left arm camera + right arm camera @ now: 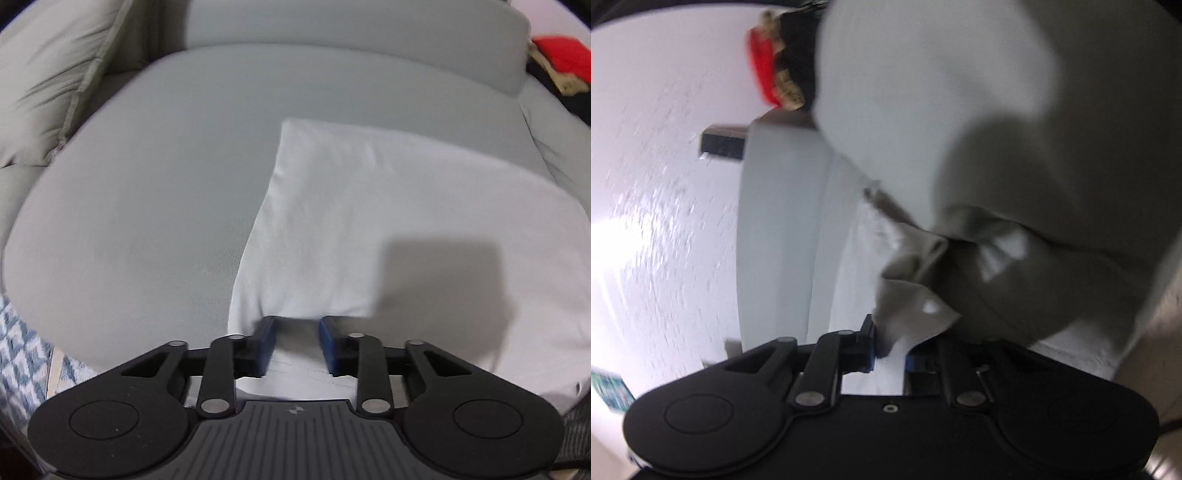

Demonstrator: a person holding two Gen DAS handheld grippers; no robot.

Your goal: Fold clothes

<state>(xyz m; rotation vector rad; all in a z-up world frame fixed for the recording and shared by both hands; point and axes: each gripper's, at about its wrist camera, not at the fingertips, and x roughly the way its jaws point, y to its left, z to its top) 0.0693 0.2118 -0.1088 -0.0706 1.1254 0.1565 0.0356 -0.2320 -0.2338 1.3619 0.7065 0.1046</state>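
A white garment (369, 221) lies flat on the grey sofa seat (147, 184), its left edge folded straight. My left gripper (297, 343) sits at the garment's near edge with its blue pads apart and white cloth between them, not pinched. In the right wrist view the same white garment (923, 110) hangs lifted and bunched close to the camera. My right gripper (890, 354) has a fold of that cloth between its blue pads, which stand narrowly apart; the view is blurred and tilted.
A grey cushion (48, 74) leans at the sofa's left end. A red and black item (561, 59) lies at the far right, also in the right wrist view (764, 62). A blue-white patterned rug (18, 354) is below the sofa front.
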